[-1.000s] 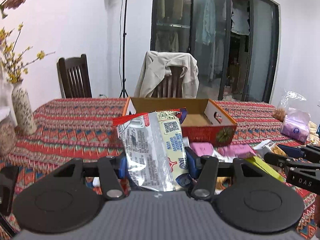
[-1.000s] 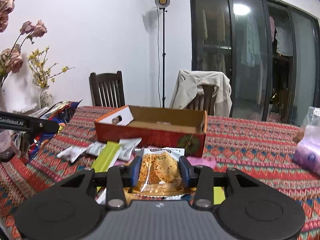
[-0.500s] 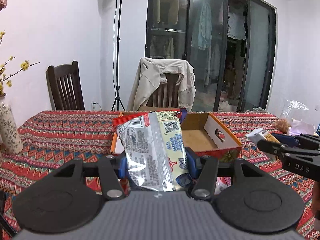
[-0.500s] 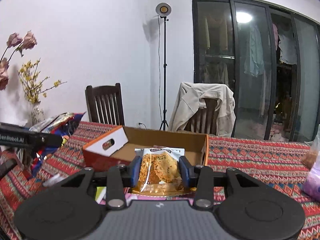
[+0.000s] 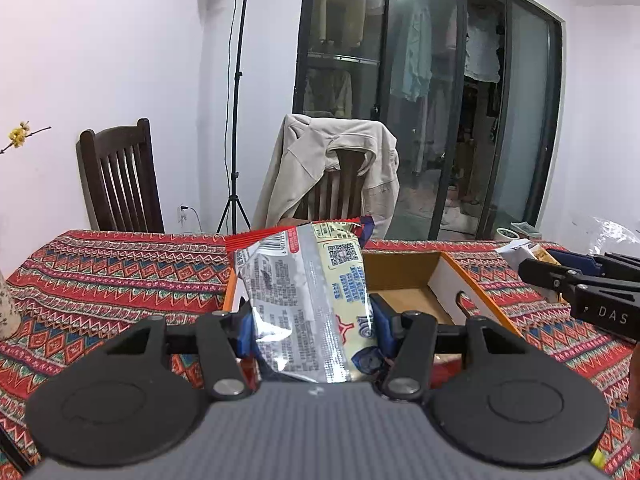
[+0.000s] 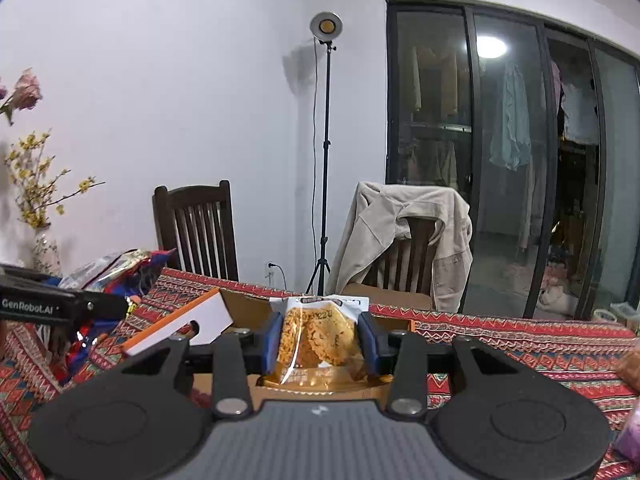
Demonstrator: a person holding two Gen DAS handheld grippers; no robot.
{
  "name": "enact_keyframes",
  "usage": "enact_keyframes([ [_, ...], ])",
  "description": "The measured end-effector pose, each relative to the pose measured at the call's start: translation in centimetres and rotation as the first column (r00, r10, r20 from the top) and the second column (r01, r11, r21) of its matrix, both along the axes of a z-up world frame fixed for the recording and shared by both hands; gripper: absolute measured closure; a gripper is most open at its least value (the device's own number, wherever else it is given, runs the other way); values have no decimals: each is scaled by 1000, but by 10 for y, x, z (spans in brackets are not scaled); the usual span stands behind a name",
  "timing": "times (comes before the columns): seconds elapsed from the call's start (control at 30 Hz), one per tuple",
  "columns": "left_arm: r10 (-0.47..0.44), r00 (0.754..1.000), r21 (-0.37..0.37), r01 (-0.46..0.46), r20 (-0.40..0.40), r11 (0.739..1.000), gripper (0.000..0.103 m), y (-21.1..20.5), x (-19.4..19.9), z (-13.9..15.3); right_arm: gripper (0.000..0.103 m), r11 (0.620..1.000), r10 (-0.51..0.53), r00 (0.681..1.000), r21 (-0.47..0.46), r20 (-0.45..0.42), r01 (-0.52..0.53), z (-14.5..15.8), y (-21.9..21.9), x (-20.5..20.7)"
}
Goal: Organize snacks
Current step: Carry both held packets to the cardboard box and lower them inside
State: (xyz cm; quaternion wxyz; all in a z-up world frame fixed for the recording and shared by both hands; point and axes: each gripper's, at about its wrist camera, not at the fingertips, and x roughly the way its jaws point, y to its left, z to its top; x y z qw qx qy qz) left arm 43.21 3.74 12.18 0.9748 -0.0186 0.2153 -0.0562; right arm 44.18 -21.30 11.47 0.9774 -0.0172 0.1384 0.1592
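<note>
A silver snack bag was clamped in the left gripper and a cracker packet in the right gripper, both above the open cardboard box.

The silver snack packet hides the left part of the cardboard box. Its small print is too small to read. In the right wrist view the cracker packet covers the box floor, and the vase is partly hidden at the left.

The left gripper gripped a silver snack packet upright before the open cardboard box on the desk.
</note>
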Motion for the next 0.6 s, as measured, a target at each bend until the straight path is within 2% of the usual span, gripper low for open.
enact_keyframes([
  [0.27,12,998,13,-11,-59,1000,47,7,72,-1,63,1000,-5,999,16,-44,5,-5,5,63],
  [0.37,46,994,65,-40,-97,997,47,6,105,-13,63,1000,-13,997,12,-75,14,-9,4,92],
  [0.6,53,980,73,-40,-190,997,47,7,166,-39,63,998,-45,985,42,-164,53,-19,-9,154],
])
